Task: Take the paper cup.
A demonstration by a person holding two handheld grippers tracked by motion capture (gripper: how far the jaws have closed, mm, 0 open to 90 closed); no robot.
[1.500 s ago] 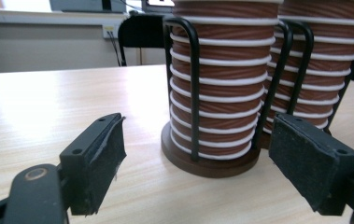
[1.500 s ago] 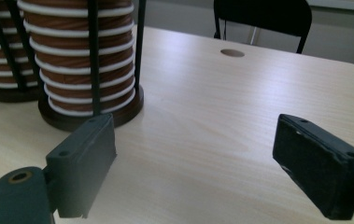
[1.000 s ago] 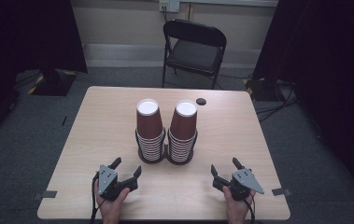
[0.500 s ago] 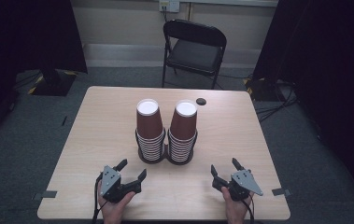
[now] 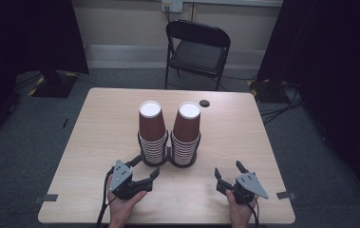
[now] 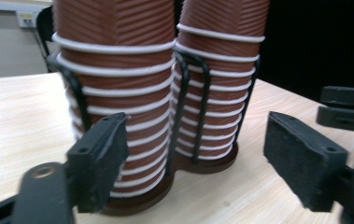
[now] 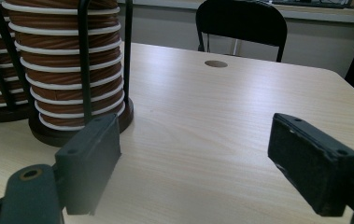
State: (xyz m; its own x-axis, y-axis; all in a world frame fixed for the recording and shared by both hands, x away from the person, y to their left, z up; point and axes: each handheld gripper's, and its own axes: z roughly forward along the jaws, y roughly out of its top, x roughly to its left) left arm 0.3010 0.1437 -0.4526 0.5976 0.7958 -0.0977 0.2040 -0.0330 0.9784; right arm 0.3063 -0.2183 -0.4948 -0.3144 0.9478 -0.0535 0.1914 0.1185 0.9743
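Two tall stacks of brown ribbed paper cups with white rims, the left stack (image 5: 151,126) and the right stack (image 5: 187,128), stand upside down in a black wire holder (image 5: 168,159) at the table's middle. My left gripper (image 5: 145,167) hovers just in front of the holder's left side. Its jaws have just been closing, and they stand apart with nothing between the pads. In the left gripper view both stacks (image 6: 118,84) loom close beyond the left gripper (image 6: 195,144). My right gripper (image 5: 228,167) rests open near the front right edge, and the right stack (image 7: 67,60) lies to its left.
The pale wooden table (image 5: 101,123) has a small dark round hole (image 5: 204,103) behind the cups. A black folding chair (image 5: 197,45) stands past the far edge. Dark curtains hang on both sides, and cables trail across the floor.
My left gripper has risen and shifted right, closer to the cup holder's base. The right gripper and the cups have stayed put.
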